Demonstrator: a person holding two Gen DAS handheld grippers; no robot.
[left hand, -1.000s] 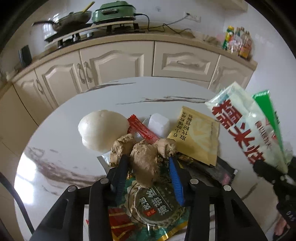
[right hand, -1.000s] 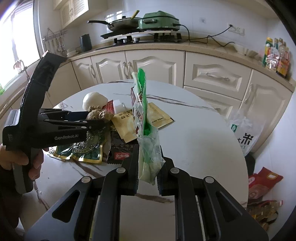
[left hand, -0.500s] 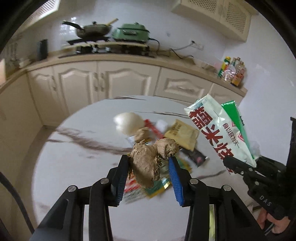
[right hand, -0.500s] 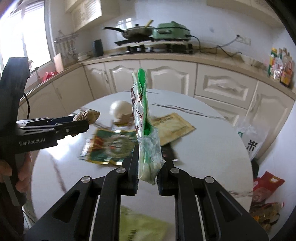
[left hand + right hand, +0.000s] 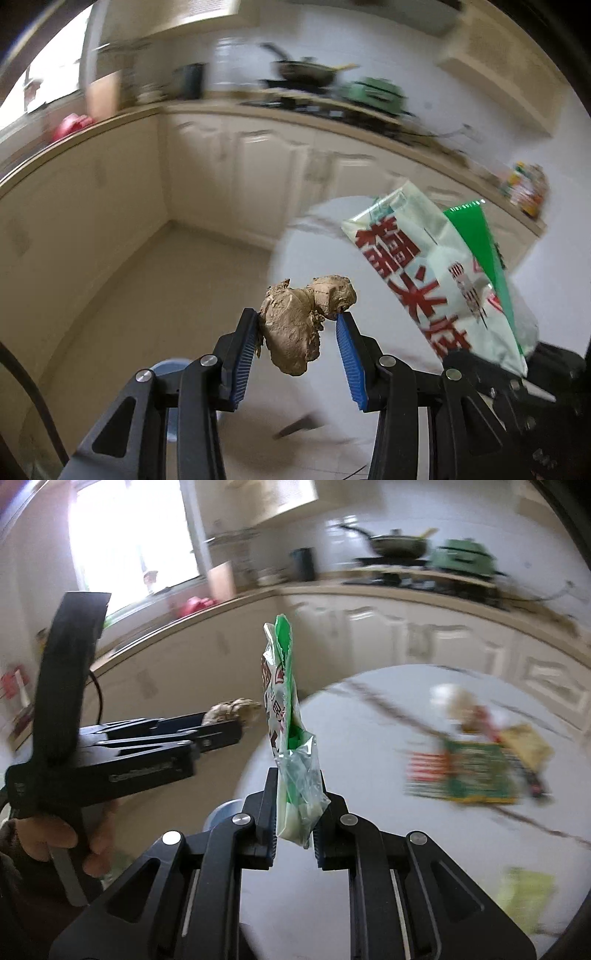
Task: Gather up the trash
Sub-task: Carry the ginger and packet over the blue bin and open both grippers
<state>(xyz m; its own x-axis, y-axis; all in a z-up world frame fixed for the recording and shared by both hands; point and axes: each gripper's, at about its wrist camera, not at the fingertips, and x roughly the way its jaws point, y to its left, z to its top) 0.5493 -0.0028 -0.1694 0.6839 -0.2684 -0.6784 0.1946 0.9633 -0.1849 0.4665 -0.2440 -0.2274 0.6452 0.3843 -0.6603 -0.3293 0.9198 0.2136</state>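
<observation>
The left gripper point(image 5: 297, 325) is clamping a knobbly piece of ginger point(image 5: 295, 328) between its blue pads, holding it in the air over the tiled floor point(image 5: 147, 295). The right gripper point(image 5: 294, 805) is pinching an upright white-and-green snack bag point(image 5: 284, 716) by its bottom edge, above the edge of the round marble table point(image 5: 369, 738), where blurred wrappers point(image 5: 476, 771) are lying.

Between the blue ribbed pads point(image 5: 244, 354) of the black left gripper point(image 5: 297, 345) sits a dull tan-brown knobbly ginger root point(image 5: 295, 332). To its right, the black right gripper point(image 5: 294, 829) holds a pale mint-white plastic bag point(image 5: 432, 280) printed with large red characters, with a bright green inner panel and a clear bottom. Beyond the right gripper, the white round tabletop point(image 5: 369, 738) carries dark grey marble veins and a green, red and gold flat wrapper point(image 5: 476, 771). Below the left gripper lies beige floor point(image 5: 147, 295).
</observation>
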